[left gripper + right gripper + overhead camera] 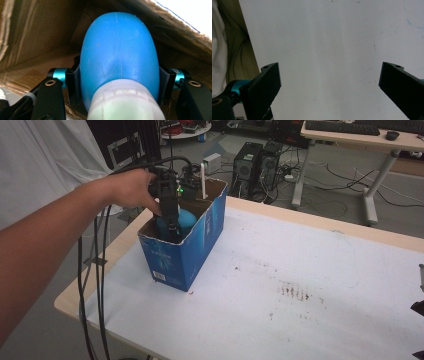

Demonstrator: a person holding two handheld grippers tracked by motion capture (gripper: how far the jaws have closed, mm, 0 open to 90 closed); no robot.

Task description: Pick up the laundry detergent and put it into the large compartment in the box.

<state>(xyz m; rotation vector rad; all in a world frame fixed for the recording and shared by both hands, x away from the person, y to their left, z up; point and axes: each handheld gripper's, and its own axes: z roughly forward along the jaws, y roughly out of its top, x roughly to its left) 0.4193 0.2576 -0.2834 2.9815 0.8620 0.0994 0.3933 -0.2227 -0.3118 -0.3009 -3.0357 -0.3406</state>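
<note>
A blue rubber bulb [120, 45] with a white cap end [125, 102] sits between the jaws of my left gripper [120, 73], whose pads press on both its sides. In the high view the left gripper [170, 222] points down into an open blue cardboard box [180, 255], and the bulb [187, 218] shows just below the rim. The box's brown inner walls [37, 32] surround the bulb. My right gripper [329, 82] hangs over the bare white tabletop [324, 37], open with nothing between its jaws.
The box stands at the table's far left corner. The white cover [300, 255] has a patch of brown stains [295, 292]. Black cables [100, 270] hang over the left edge. Computer towers [247, 162] and a desk [360, 137] stand behind the table.
</note>
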